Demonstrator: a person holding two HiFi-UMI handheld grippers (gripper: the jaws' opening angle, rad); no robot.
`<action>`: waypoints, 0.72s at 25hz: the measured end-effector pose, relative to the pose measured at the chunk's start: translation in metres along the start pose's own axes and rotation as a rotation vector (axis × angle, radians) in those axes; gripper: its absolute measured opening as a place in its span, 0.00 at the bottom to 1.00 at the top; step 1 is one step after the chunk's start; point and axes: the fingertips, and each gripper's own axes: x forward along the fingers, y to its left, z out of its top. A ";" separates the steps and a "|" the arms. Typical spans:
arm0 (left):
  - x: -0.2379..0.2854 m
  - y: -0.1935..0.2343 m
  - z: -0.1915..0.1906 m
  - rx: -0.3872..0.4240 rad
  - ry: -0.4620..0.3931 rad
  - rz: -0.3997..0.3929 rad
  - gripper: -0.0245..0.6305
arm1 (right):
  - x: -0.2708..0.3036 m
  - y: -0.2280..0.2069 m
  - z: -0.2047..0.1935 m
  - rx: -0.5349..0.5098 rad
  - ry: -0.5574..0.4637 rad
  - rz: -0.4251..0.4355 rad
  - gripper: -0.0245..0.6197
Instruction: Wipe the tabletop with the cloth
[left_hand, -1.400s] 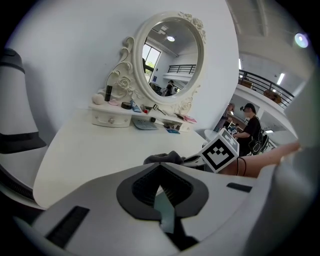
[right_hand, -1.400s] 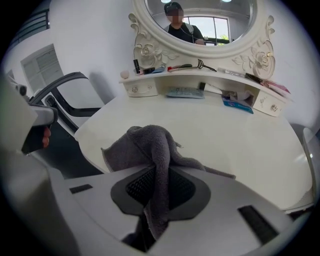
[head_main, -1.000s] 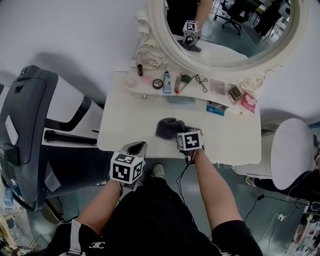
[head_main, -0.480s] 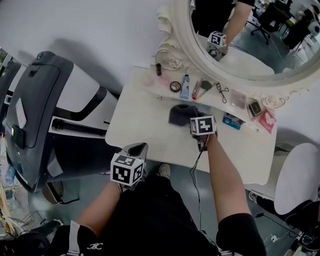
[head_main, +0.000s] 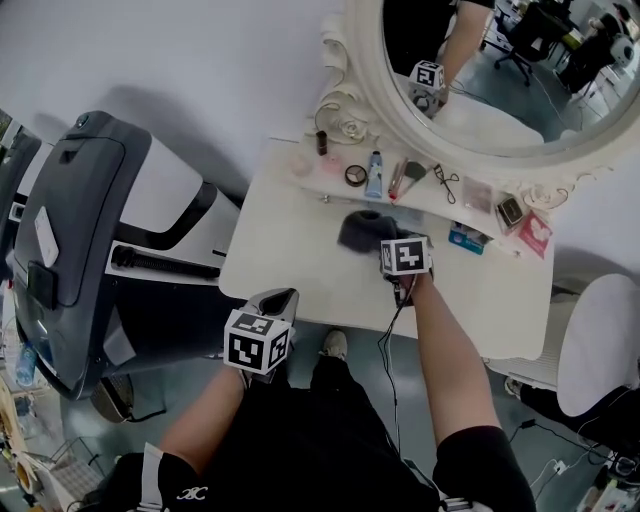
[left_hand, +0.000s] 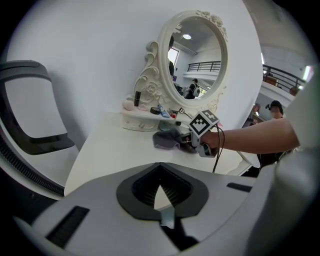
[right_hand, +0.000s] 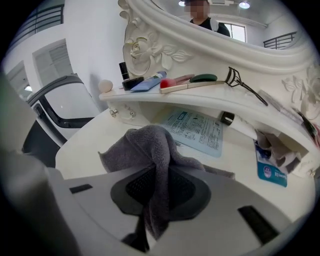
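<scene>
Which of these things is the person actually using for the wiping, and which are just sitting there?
In use: grey cloth, clamped in the right gripper; white tabletop.

Lying about: mirror, eyelash curler, blue tube, printed leaflet; the left gripper is shut and empty.

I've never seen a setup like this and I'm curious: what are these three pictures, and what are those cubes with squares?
No robot here: a person holds a two-jaw claw in each hand, and each marker cube is part of a claw. The top-down picture comes from a head camera; the other two from cameras riding on the claws. The right claw is clamped on a grey terry cloth resting on the white dressing table. The left claw is shut and empty, held near the table's front edge. Cosmetics sit on the shelf below the oval white-framed mirror.
</scene>
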 end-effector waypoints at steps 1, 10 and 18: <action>-0.001 0.002 0.000 0.008 -0.002 -0.010 0.04 | -0.002 0.005 -0.003 0.012 -0.002 -0.002 0.13; -0.024 0.033 0.005 0.051 -0.028 -0.098 0.04 | -0.023 0.093 -0.048 0.069 0.011 0.019 0.13; -0.035 0.050 0.008 0.072 -0.056 -0.169 0.04 | -0.038 0.181 -0.082 0.033 0.035 0.072 0.13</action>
